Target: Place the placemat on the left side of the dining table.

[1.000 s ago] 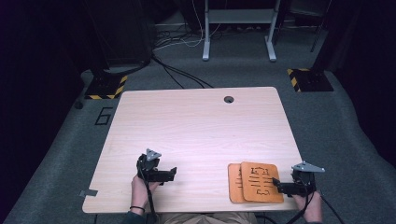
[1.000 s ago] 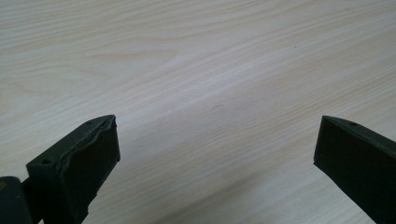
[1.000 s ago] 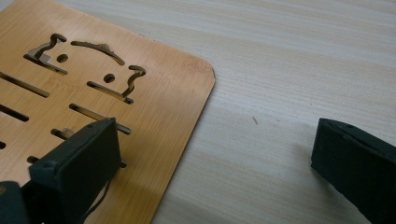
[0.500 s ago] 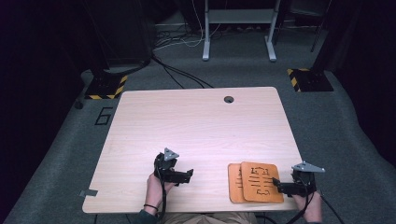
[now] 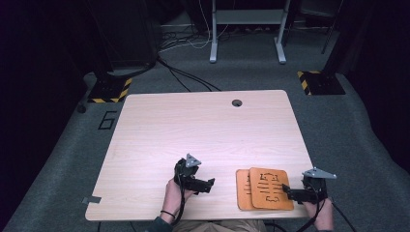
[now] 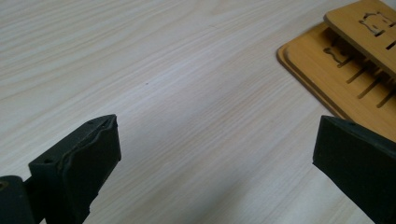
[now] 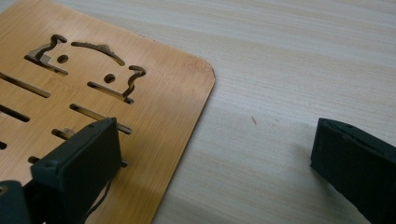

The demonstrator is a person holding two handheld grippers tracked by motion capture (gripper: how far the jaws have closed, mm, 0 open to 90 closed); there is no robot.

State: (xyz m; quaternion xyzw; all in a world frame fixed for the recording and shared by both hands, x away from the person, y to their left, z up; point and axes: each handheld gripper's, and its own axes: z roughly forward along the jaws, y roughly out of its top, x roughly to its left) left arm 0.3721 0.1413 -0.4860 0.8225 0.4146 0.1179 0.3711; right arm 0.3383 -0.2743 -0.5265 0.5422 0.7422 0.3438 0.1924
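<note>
Two orange wooden boards with cut-out slots lie stacked at the near right of the light wood table [image 5: 203,125]. The top board [image 5: 268,186] [image 7: 93,70] is shifted right of the lower board [image 5: 243,188] [image 6: 317,70]. My right gripper [image 5: 288,192] [image 7: 215,135] is open at the top board's right edge, one jaw over the board and the other over bare table. My left gripper [image 5: 209,184] [image 6: 217,135] is open just above the table, a short way left of the boards, with nothing between its jaws.
A round cable hole [image 5: 236,103] sits near the table's far edge. A grey tab [image 5: 91,199] sticks out at the near left corner. On the floor beyond are cables, a metal stand [image 5: 246,29] and yellow-black striped bases [image 5: 109,89] [image 5: 319,82].
My left gripper has moved right along the near edge, closer to the boards. The right gripper and both boards have stayed where they were.
</note>
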